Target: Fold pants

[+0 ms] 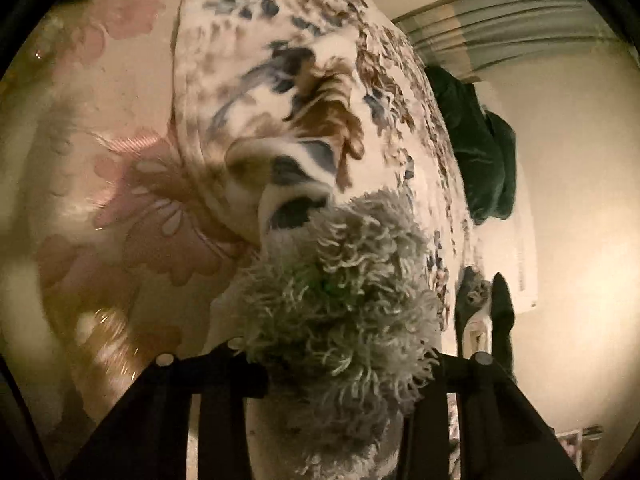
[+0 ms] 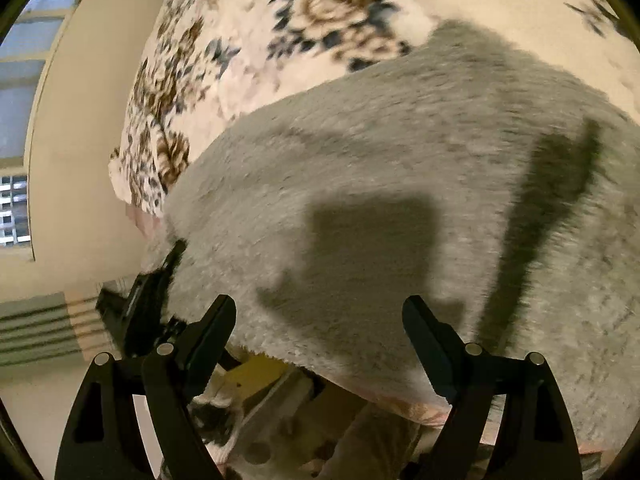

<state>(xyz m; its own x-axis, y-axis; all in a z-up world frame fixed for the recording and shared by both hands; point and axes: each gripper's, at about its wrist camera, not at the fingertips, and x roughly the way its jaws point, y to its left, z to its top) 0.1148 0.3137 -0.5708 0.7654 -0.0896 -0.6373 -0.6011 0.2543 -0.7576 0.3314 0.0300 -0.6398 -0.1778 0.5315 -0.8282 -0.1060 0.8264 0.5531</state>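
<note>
The pants (image 2: pixel 400 160) are grey and shaggy and lie spread over a flowered bed sheet (image 2: pixel 240 60). In the left wrist view a bunch of the pants (image 1: pixel 340 280) fills the space between my fingers and hides their tips. My left gripper (image 1: pixel 336 344) is shut on that bunch and holds it lifted off the bed. The right wrist view shows the same left gripper (image 2: pixel 152 292) at the pants' left edge. My right gripper (image 2: pixel 320 316) hovers open above the near part of the pants, with nothing between its fingers.
A pink flowered cover (image 1: pixel 120 160) lies beside the sheet. A dark green garment (image 1: pixel 480 152) sits at the bed's far edge by a pale wall. A striped curtain (image 1: pixel 500 28) and a window (image 2: pixel 24 80) are behind. A yellow object (image 2: pixel 260 380) lies below the bed edge.
</note>
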